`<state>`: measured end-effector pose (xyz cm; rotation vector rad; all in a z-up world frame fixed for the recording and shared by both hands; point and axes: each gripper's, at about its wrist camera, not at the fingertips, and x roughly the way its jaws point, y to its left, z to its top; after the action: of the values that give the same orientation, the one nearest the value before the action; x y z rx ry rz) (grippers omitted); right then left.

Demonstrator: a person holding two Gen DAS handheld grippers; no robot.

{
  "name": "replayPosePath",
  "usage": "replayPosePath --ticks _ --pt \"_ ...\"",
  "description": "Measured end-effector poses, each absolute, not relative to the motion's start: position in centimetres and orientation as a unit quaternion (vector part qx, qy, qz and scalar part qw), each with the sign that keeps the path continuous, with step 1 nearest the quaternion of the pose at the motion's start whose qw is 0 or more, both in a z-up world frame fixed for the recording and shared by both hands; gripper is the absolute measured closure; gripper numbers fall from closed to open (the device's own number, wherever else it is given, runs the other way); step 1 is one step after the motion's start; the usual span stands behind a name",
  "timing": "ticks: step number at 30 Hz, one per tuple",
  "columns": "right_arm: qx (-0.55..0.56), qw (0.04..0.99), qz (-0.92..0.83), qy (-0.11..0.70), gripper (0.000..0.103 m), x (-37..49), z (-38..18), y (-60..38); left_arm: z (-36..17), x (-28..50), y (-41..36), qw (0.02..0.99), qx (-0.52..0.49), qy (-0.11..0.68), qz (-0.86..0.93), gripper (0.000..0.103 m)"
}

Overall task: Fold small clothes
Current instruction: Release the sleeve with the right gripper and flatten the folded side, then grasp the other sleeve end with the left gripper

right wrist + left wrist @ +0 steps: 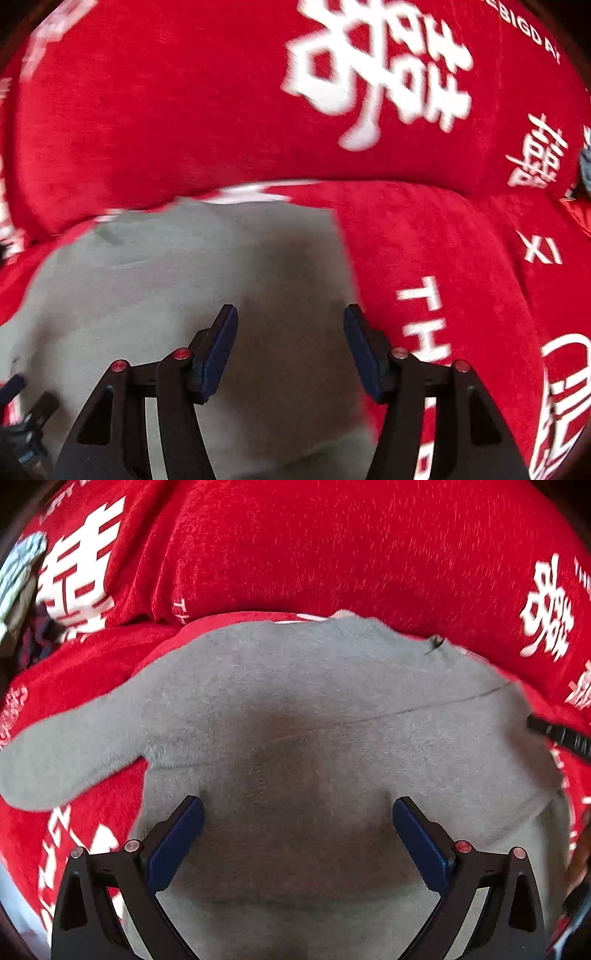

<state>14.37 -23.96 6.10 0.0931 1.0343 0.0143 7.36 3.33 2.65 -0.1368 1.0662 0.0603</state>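
A small grey knit sweater (pixel 295 709) lies flat on a red cloth with white characters (pixel 332 546). One sleeve (pixel 62 760) sticks out to the left; a fold line crosses the body. My left gripper (pixel 297 812) is open and empty, hovering just above the sweater's lower middle. In the right wrist view the sweater (pixel 166 280) fills the lower left. My right gripper (pixel 290 321) is open and empty over the sweater's right edge, its right finger (pixel 364 350) at the border with the red cloth (pixel 461 240).
The red cloth covers a cushioned seat and its backrest (pixel 184 110). A patterned item (pixel 18 572) sits at the far left edge. The other gripper's black tip (pixel 561 734) shows at the right of the left wrist view.
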Motion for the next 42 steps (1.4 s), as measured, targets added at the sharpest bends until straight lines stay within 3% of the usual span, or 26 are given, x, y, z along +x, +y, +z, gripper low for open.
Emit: replayPosePath --ticks 8,19,29,42 --pt "-0.027 0.866 0.024 0.499 0.039 9.7 5.0 -17.9 2.4 5.9 2.3 0.857 -0.035 0.513 0.030 0.001" --pt "-0.024 0.866 0.041 0.498 0.038 3.7 5.0 -16.3 1.9 2.2 1.6 0.861 -0.025 0.508 0.009 0.001" --pt "-0.050 0.888 0.035 0.456 0.025 -2.6 4.7 -15.8 1.9 -1.1 1.9 0.871 -0.016 0.492 -0.006 0.001" --pt "-0.045 0.886 0.058 0.458 0.023 -7.5 5.1 -16.6 3.5 -6.7 4.2 0.871 -0.030 0.489 -0.036 0.001"
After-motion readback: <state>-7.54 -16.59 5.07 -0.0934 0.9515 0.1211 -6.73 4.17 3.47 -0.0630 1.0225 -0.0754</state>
